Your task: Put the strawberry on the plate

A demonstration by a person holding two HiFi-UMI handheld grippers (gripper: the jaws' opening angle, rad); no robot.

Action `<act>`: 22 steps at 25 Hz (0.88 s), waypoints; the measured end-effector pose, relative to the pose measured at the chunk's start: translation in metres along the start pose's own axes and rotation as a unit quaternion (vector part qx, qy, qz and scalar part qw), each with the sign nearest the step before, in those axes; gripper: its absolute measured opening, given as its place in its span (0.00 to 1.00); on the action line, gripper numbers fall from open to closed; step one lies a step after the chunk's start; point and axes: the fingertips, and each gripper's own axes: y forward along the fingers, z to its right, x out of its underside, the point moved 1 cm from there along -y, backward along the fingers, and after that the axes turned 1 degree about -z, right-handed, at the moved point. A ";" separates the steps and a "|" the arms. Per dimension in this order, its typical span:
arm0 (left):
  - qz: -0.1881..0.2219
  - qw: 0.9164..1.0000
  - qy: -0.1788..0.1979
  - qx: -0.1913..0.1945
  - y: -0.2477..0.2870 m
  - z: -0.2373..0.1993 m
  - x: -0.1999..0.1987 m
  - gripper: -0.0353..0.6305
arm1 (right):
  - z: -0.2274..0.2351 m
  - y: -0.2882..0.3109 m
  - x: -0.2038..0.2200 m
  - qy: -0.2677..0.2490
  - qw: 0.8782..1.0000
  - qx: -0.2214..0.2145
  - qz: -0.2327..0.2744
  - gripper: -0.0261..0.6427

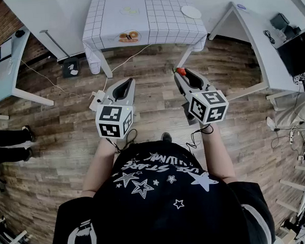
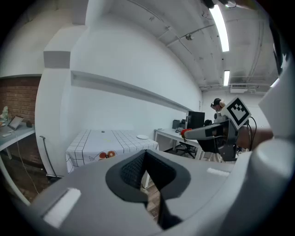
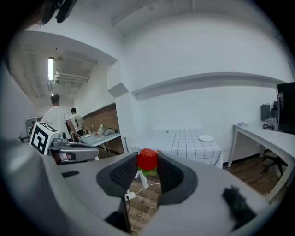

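A red strawberry [image 1: 180, 71] with green leaves is pinched between the fingertips of my right gripper [image 1: 182, 73], held in the air over the wooden floor. In the right gripper view the strawberry [image 3: 148, 160] sits between the two black pads of that gripper [image 3: 147, 162]. A small white plate [image 1: 191, 11] lies at the far right corner of the grid-patterned table [image 1: 137, 17], well ahead of both grippers; the plate [image 3: 206, 138] is bare. My left gripper [image 1: 121, 85] hovers beside the right one, jaws together and holding nothing [image 2: 145, 154].
An orange print [image 1: 128, 36] marks the tablecloth's front edge. A white desk [image 1: 261, 47] with monitors stands at the right, another desk [image 1: 7, 65] at the left. Cables and a power strip [image 1: 97, 99] lie on the floor before the table. Two people [image 3: 55, 115] stand far left.
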 end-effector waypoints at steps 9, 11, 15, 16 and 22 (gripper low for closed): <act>0.001 1.000 0.007 -0.005 0.012 0.017 -0.006 0.07 | 0.016 -0.004 0.003 0.003 1.000 -0.009 0.002 0.25; -0.001 1.000 0.010 -0.008 0.015 0.021 -0.007 0.07 | 0.022 -0.006 0.002 0.006 1.000 -0.012 0.005 0.25; -0.003 1.000 0.014 -0.020 0.022 0.033 -0.005 0.07 | 0.040 -0.009 0.007 0.008 1.000 -0.015 0.004 0.25; -0.004 1.000 0.015 -0.024 0.024 0.036 -0.004 0.07 | 0.045 -0.010 0.008 0.007 1.000 -0.017 0.004 0.25; -0.003 0.999 0.009 -0.039 0.046 0.061 -0.007 0.07 | 0.080 -0.026 0.005 -0.004 0.999 -0.035 0.015 0.25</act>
